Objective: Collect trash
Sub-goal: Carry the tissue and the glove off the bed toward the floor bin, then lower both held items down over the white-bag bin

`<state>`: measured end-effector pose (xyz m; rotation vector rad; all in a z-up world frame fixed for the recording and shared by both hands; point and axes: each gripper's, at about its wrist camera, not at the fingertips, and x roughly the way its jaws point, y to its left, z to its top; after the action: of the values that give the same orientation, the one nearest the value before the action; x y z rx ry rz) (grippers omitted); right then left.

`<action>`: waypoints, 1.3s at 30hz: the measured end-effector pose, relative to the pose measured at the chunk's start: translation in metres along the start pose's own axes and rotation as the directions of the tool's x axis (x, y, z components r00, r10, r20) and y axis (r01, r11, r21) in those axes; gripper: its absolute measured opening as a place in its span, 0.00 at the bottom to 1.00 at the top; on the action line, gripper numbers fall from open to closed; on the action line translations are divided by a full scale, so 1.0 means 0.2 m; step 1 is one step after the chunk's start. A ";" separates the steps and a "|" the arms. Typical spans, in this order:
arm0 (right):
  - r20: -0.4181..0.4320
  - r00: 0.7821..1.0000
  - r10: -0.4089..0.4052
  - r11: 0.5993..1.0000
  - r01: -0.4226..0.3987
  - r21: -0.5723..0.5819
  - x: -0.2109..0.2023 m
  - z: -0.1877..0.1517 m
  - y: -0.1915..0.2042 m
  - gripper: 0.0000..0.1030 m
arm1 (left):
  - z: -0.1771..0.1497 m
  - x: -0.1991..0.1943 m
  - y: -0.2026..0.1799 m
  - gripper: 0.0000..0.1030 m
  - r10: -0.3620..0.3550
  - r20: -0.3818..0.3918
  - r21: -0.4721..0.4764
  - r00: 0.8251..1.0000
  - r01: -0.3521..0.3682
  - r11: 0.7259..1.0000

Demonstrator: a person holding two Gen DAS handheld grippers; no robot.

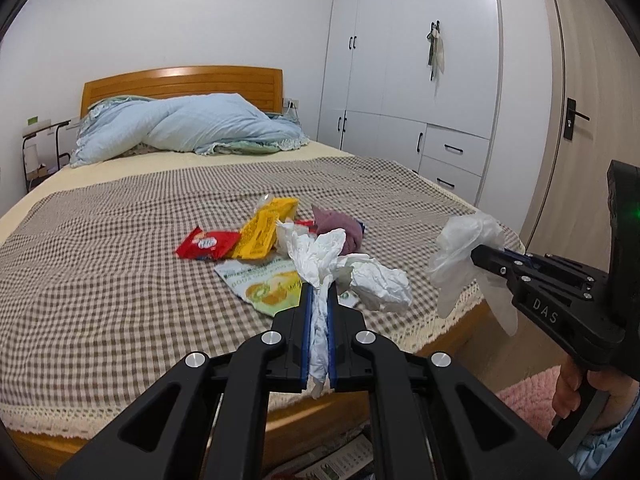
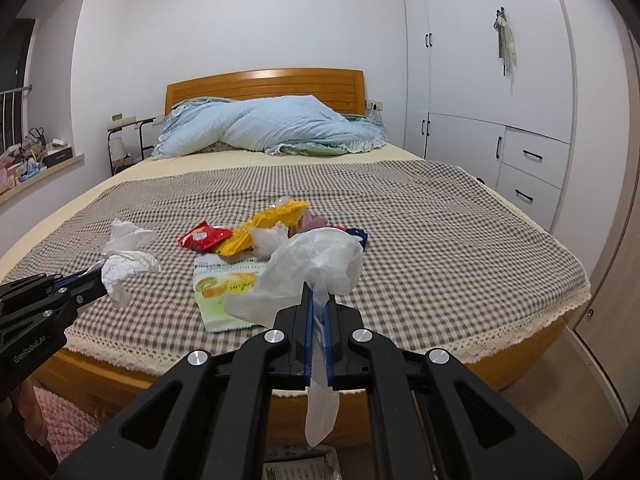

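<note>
My left gripper (image 1: pixel 319 292) is shut on a crumpled white tissue (image 1: pixel 344 268), held up above the foot of the bed; in the right wrist view the same left gripper (image 2: pixel 100 276) and tissue (image 2: pixel 124 264) show at the left. My right gripper (image 2: pixel 319 294) is shut on a thin clear plastic glove (image 2: pixel 316 264), whose end hangs below the jaws; in the left wrist view this right gripper (image 1: pixel 476 256) and glove (image 1: pixel 464 256) are at the right. On the checked bedspread (image 2: pixel 440 232) lie a red wrapper (image 2: pixel 204 237), a yellow wrapper (image 2: pixel 268 224), a green-and-white packet (image 2: pixel 224 284), a purple wad (image 1: pixel 340 224) and a further white wad (image 2: pixel 268 240).
A blue duvet (image 2: pixel 280 128) is piled against the wooden headboard (image 2: pixel 264 84). White wardrobes and drawers (image 2: pixel 500 120) line the right wall, with a door (image 1: pixel 576 120) beyond. A pink rug (image 2: pixel 64 420) and papers (image 2: pixel 300 464) lie on the floor at the bed's foot.
</note>
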<state>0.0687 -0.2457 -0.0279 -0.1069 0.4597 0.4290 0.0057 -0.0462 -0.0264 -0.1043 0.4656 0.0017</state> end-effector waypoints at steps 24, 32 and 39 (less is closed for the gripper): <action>-0.129 0.992 -0.005 1.000 0.003 -0.015 0.01 -0.23 0.00 0.05 | -0.32 0.05 -0.01 0.04 -0.013 -0.167 0.026 0.986 0.018 1.000; -0.188 0.982 0.005 1.000 -0.008 -0.017 0.04 -0.33 0.00 0.05 | -0.42 0.09 -0.02 0.04 -0.017 -0.226 0.041 0.974 0.027 0.999; -0.254 0.967 0.021 1.000 -0.025 -0.013 0.09 -0.43 0.01 0.05 | -0.52 0.14 -0.02 0.04 -0.021 -0.289 0.046 0.957 0.036 0.998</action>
<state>0.0481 -0.2541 -0.1131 -0.1731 0.7105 0.4433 -0.0158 -0.0619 -0.1319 -0.0616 0.7561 -0.0546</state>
